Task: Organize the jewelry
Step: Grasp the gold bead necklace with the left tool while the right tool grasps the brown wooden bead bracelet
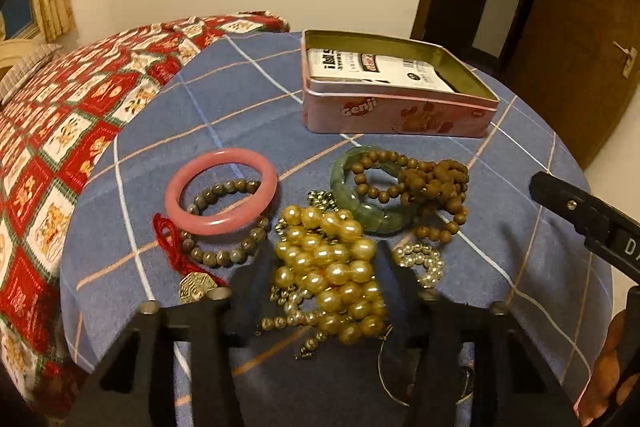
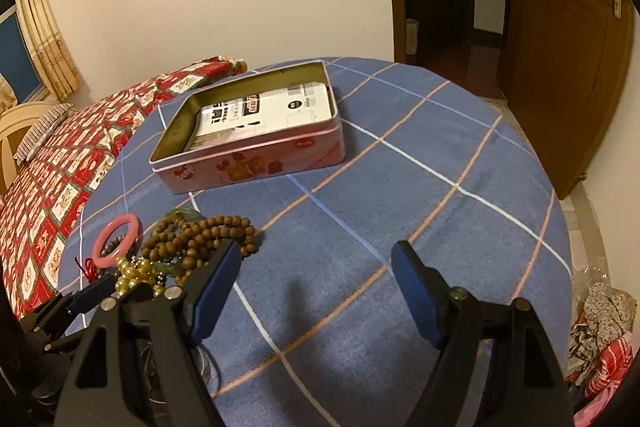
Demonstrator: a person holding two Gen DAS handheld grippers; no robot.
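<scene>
A heap of jewelry lies on the blue checked tablecloth (image 1: 248, 107): a pink bangle (image 1: 221, 185) over a grey bead bracelet (image 1: 224, 255), a gold pearl strand (image 1: 332, 267), a green jade bangle (image 1: 360, 203), brown wooden beads (image 1: 432, 187) and a silver bead chain (image 1: 424, 263). An open pink tin (image 1: 396, 115) stands behind them. My left gripper (image 1: 320, 267) is open, its fingers either side of the pearl strand. My right gripper (image 2: 316, 267) is open and empty over bare cloth, right of the wooden beads (image 2: 208, 231) and in front of the tin (image 2: 256, 155).
A white printed box (image 2: 264, 111) lies inside the tin. A bed with a red patterned cover (image 1: 60, 131) runs along the table's left. A wooden door (image 2: 560, 67) stands at the right. Cloth and bags (image 2: 600, 339) lie on the floor beside the table.
</scene>
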